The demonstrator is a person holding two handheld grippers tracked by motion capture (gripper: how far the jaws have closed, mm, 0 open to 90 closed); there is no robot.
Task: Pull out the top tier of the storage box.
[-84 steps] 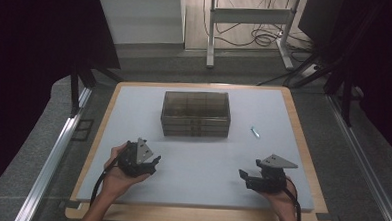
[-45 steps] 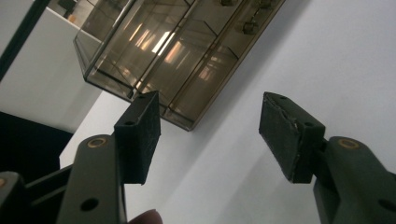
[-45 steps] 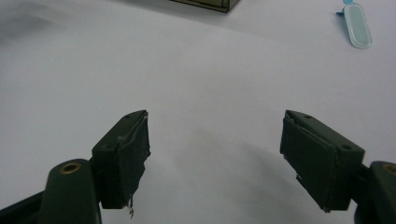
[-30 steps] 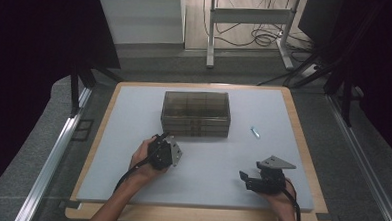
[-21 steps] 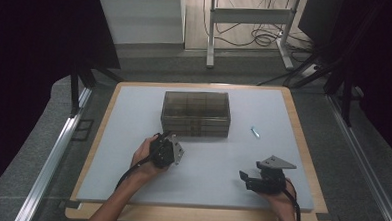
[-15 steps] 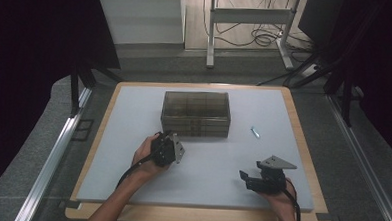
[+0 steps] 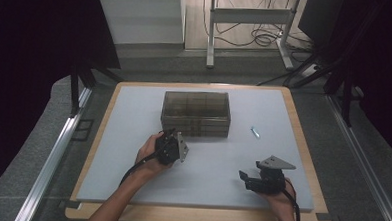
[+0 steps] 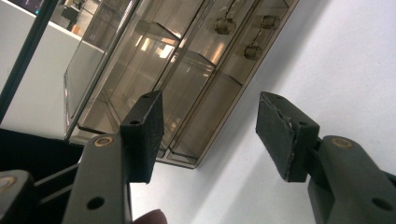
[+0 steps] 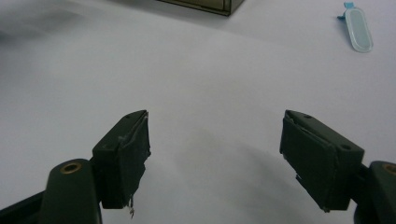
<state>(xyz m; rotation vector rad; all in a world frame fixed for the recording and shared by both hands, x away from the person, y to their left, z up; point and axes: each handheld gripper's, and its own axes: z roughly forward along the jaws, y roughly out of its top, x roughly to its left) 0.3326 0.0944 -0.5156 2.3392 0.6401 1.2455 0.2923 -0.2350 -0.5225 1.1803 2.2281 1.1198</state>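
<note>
Left hand-held gripper (image 7: pixel 175 139) sits just in front of the clear compartment box (image 7: pixel 196 113), near its front left corner, jaws apart and holding nothing. Right hand-held gripper (image 7: pixel 246 179) rests well apart from the box, jaws likewise spread, empty. Small blue-capped piece (image 7: pixel 255 132) lies just right of the box on the surface (image 7: pixel 134 113). Judgement: approach stage only; box untouched, grasp not yet made. No readable labels or writing.

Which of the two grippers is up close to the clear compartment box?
The left gripper: it sits just in front of the box, jaws open and aimed at it. The right gripper rests near the table's front edge, well away.
</note>
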